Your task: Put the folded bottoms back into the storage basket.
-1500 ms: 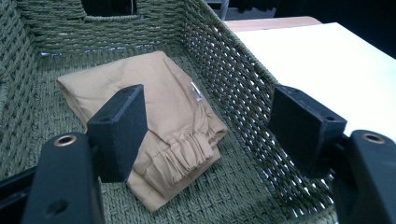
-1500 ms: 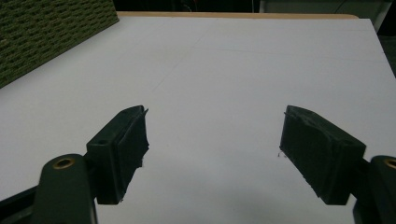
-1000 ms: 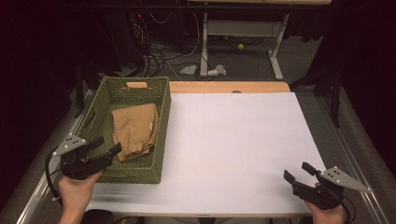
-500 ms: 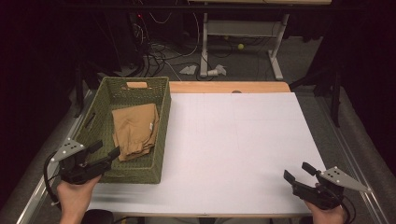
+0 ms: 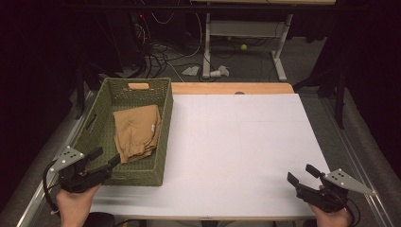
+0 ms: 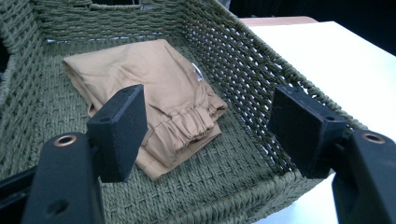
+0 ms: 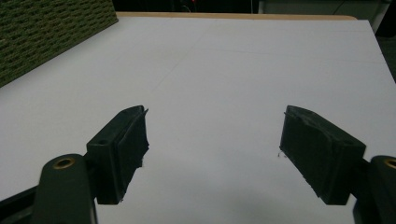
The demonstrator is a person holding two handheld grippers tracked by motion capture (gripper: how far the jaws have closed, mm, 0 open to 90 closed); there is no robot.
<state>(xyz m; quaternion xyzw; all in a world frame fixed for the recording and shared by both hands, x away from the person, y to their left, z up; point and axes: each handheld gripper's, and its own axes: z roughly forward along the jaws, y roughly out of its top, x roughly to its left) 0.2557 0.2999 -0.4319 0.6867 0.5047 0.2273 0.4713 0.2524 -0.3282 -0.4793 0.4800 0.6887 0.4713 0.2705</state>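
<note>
A green woven basket (image 5: 163, 137) stands on the left part of the white table (image 5: 236, 142). A folded tan garment (image 5: 137, 132) with an elastic waistband lies inside it. My left gripper (image 5: 106, 156) is open at the basket's near-left corner, its jaws pointing over the near rim. In the left gripper view the garment (image 6: 154, 88) lies on the basket (image 6: 261, 60) floor, beyond the open left gripper (image 6: 212, 128), untouched. My right gripper (image 5: 301, 174) is open and holds nothing near the table's front right corner; in the right gripper view it (image 7: 215, 149) hovers over bare white table (image 7: 233, 70).
The basket's outer wall (image 7: 46, 32) appears at the far left of the right gripper view. A wooden strip (image 5: 231, 88) runs along the table's far edge. Beyond it are cables and a desk frame (image 5: 246, 33) on the floor.
My left gripper has drawn back a little toward the near table edge, away from the basket's interior. The right gripper and the garment have stayed put.
</note>
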